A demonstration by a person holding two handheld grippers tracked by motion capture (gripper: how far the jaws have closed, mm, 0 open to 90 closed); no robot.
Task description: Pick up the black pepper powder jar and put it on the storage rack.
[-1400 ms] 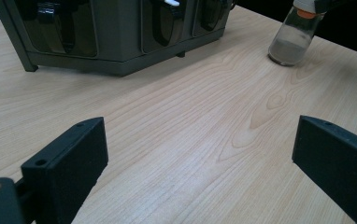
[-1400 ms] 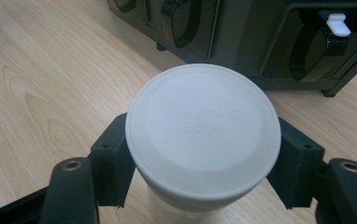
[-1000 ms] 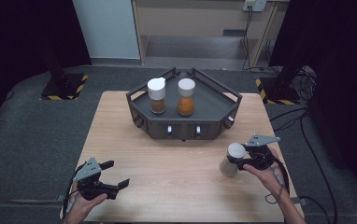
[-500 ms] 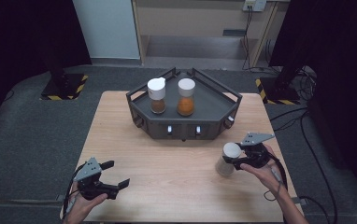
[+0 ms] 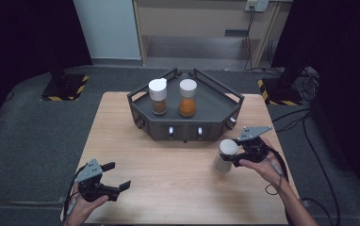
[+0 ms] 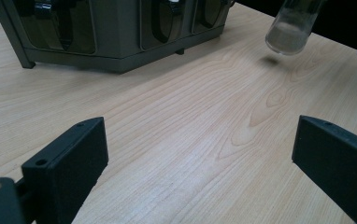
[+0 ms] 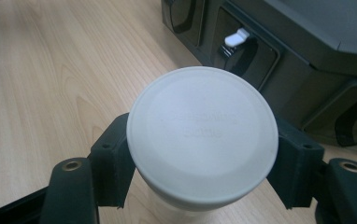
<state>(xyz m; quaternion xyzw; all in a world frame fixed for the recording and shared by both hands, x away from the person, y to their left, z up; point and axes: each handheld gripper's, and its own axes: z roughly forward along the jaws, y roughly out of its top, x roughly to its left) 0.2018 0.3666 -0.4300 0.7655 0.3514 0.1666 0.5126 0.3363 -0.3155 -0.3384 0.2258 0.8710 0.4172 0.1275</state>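
A clear jar with a white lid (image 5: 225,155) hangs tilted just above the wooden table (image 5: 178,188), and my right gripper (image 5: 237,157) is shut on it below the lid. In the right gripper view the white lid (image 7: 202,135) sits between the two black jaws. In the left gripper view the jar's bottom (image 6: 289,32) floats over its shadow at the upper right. A dark six-sided rack (image 5: 185,113) at the table's far middle carries two white-lidded jars of brown (image 5: 158,96) and orange (image 5: 187,98) powder. My left gripper (image 5: 114,176) stands open near the front left, nothing between its fingers (image 6: 69,163).
The rack's front face (image 6: 106,32) has recessed slots with small white tabs (image 7: 236,37). Bare tabletop lies between the two grippers. Dark floor, cables and yellow-black striped bases surround the table.
My right gripper has lifted the white-lidded jar off the table and carried it a little toward the rack. The left gripper has stayed put.
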